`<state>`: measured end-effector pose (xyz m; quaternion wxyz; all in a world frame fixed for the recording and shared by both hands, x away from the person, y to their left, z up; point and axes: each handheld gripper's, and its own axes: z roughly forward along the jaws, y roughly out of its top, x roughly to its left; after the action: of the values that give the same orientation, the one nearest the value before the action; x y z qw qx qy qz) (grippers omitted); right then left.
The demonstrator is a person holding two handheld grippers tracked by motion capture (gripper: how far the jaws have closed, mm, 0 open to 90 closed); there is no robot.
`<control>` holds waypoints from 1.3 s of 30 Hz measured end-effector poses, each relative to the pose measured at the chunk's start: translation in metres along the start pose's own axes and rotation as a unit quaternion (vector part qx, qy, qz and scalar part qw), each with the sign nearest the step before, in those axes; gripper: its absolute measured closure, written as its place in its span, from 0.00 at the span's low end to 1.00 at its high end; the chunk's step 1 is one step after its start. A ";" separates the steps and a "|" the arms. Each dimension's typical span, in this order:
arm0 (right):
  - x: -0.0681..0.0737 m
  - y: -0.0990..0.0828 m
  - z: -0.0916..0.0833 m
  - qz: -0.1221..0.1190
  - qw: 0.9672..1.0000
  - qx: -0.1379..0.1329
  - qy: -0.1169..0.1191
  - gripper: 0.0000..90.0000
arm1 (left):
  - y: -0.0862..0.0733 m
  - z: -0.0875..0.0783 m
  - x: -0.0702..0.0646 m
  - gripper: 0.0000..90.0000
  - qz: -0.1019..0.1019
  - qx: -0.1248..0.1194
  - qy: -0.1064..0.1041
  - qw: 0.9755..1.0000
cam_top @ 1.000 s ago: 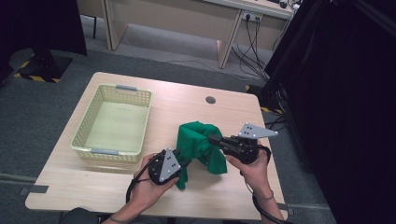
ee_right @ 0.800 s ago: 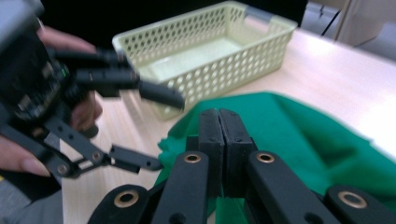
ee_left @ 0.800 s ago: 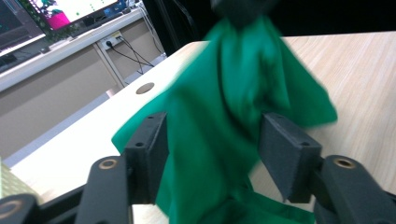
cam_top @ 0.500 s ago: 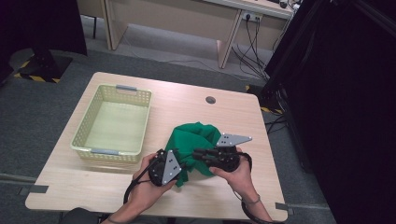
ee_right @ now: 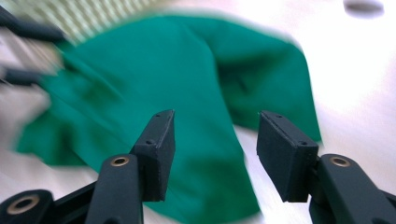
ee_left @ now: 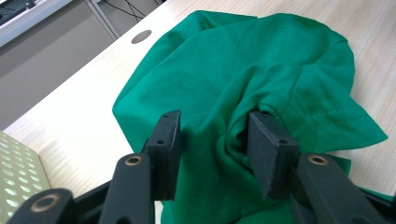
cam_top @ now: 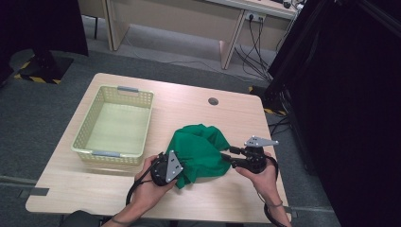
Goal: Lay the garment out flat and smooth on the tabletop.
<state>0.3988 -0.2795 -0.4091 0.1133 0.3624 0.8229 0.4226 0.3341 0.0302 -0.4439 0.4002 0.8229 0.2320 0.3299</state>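
Observation:
A crumpled green cloth (cam_top: 201, 149) lies on the wooden table (cam_top: 189, 106) in front of the person. My left gripper (cam_top: 177, 166) reaches into its near left edge. In the left gripper view, my left gripper (ee_left: 217, 135) has its jaws astride a raised fold of the cloth (ee_left: 261, 56). They have just been closing and still stand apart. My right gripper (cam_top: 228, 157) points at the cloth's right edge. Its jaws have just been opening. In the blurred right gripper view, my right gripper (ee_right: 215, 140) hangs open over the cloth (ee_right: 187, 84), gripping nothing.
A pale yellow-green plastic basket (cam_top: 82, 142) stands empty on the left half of the table, also seen as the basket (ee_left: 14, 172) by my left gripper. A round cable hole (cam_top: 213, 100) sits near the far edge. Desks and cables lie beyond.
The right gripper held the cloth up, swung left and down with it, let it go and drew back to the right. The cloth now lies lower and spread out. The left hand barely moved.

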 end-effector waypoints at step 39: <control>0.001 -0.022 -0.014 0.027 0.995 -0.024 0.096 0.95 | -0.001 0.009 -0.006 0.87 0.006 0.015 -0.034 0.999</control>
<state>0.3803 -0.2963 -0.4172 0.0311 0.3394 0.8094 0.4782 0.3361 0.0222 -0.4511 0.3935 0.8409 0.2180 0.3008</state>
